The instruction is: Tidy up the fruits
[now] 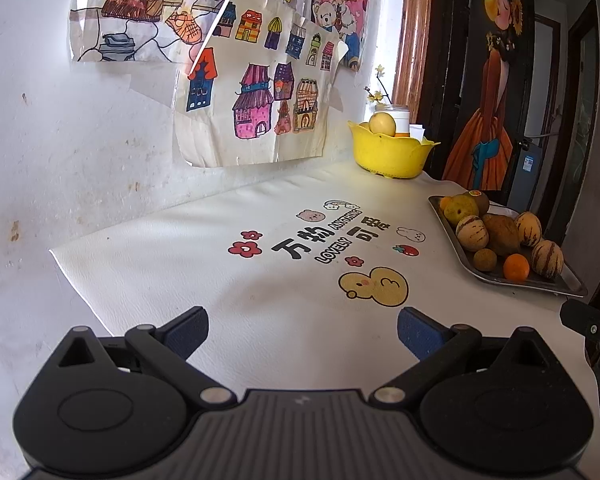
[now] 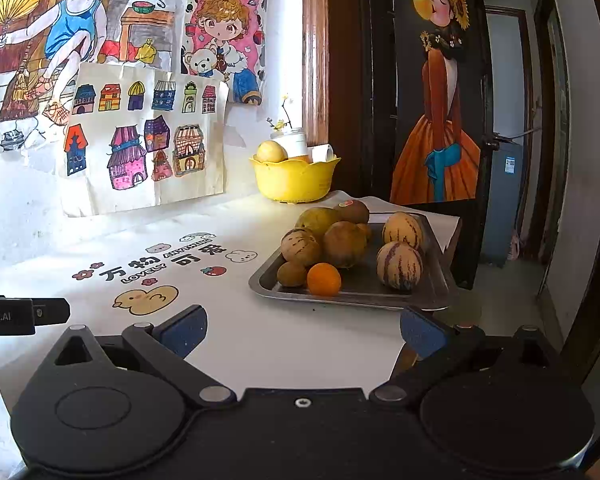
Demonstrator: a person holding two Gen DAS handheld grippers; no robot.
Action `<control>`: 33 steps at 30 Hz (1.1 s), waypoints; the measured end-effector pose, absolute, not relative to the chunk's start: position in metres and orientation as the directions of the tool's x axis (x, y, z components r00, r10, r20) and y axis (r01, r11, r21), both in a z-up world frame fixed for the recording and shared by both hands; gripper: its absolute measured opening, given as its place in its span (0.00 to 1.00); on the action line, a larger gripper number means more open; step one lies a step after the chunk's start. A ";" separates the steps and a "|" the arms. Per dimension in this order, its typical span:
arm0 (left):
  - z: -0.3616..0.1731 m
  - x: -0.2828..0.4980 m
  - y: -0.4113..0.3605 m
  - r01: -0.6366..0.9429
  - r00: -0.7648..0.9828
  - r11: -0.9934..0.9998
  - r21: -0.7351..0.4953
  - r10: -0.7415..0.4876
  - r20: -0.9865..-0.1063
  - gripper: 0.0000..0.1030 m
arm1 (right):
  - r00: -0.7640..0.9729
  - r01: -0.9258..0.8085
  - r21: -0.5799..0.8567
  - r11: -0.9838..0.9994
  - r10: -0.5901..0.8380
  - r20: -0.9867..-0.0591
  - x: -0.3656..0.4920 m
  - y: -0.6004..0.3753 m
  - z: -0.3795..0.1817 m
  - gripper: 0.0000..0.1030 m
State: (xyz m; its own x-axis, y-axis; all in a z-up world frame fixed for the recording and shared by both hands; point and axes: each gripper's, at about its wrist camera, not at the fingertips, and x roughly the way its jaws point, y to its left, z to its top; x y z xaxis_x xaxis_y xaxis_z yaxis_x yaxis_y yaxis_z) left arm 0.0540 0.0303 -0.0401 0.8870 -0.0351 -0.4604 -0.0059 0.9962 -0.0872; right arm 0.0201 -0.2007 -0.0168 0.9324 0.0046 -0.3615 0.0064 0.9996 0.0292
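Two tongs: left tongs (image 1: 302, 334) and right tongs (image 2: 303, 332) both released, empty
fruits: most on tray (image 2: 352, 298), on surface (image 1: 220, 280)
bowl (image 2: 294, 178): few fruits inside
progress: early, tray nearly full

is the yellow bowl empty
No, the yellow bowl holds a pale yellow fruit that shows above its rim in the right wrist view.

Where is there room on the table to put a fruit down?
The white mat is bare between the duck print and the metal tray, and left of the printed words. The tray is crowded with fruit. The yellow bowl already holds some.
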 end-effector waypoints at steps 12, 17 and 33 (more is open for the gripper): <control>-0.041 0.054 0.029 -0.004 0.884 0.996 -0.091 -0.039 -0.466 1.00 | 0.932 0.007 0.029 1.000 0.004 -0.362 0.020 -0.200 -0.016 0.99; -0.040 0.053 0.026 -0.012 0.876 0.997 -0.072 -0.024 -0.481 1.00 | 0.931 0.008 0.029 1.000 0.003 -0.364 0.021 -0.201 -0.017 0.99; -0.042 0.056 0.028 -0.017 0.868 0.996 -0.087 -0.028 -0.496 0.99 | 0.930 0.009 0.030 1.000 0.002 -0.367 0.022 -0.202 -0.019 0.99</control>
